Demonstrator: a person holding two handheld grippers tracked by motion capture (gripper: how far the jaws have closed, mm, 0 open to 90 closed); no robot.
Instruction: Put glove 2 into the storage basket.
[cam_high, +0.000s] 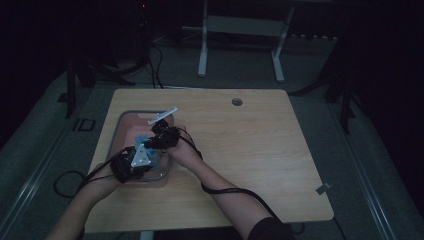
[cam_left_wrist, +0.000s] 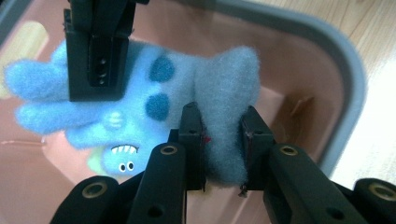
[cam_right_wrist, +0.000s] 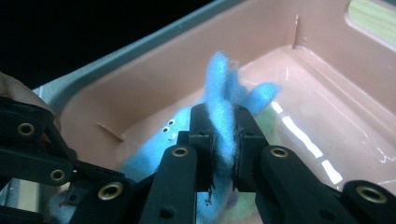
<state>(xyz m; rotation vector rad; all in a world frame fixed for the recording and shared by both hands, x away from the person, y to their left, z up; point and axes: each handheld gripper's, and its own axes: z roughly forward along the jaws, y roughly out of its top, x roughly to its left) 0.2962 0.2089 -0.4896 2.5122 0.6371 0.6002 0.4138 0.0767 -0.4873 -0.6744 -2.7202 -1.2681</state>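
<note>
Plainly, each hand-held gripper pinches the blue toy over the pink bin (cam_left_wrist: 345, 70): left hand-held gripper (cam_left_wrist: 223, 140) on its grey end, right hand-held gripper (cam_right_wrist: 223, 135) on a thin flap. That flap could slip free, perhaps, dropping the toy (cam_left_wrist: 154, 93) crookedly.

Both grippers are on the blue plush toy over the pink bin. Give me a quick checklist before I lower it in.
1. Left gripper clamped on the blue plush toy: ok.
2. Right gripper clamped on the toy's limb: ok.
3. Toy inside the rim of the pink bin: ok.
4. Toy resting on the bin floor: cannot tell.
5. Other items in the bin: something green and yellowish under the toy, cannot tell what.
</note>
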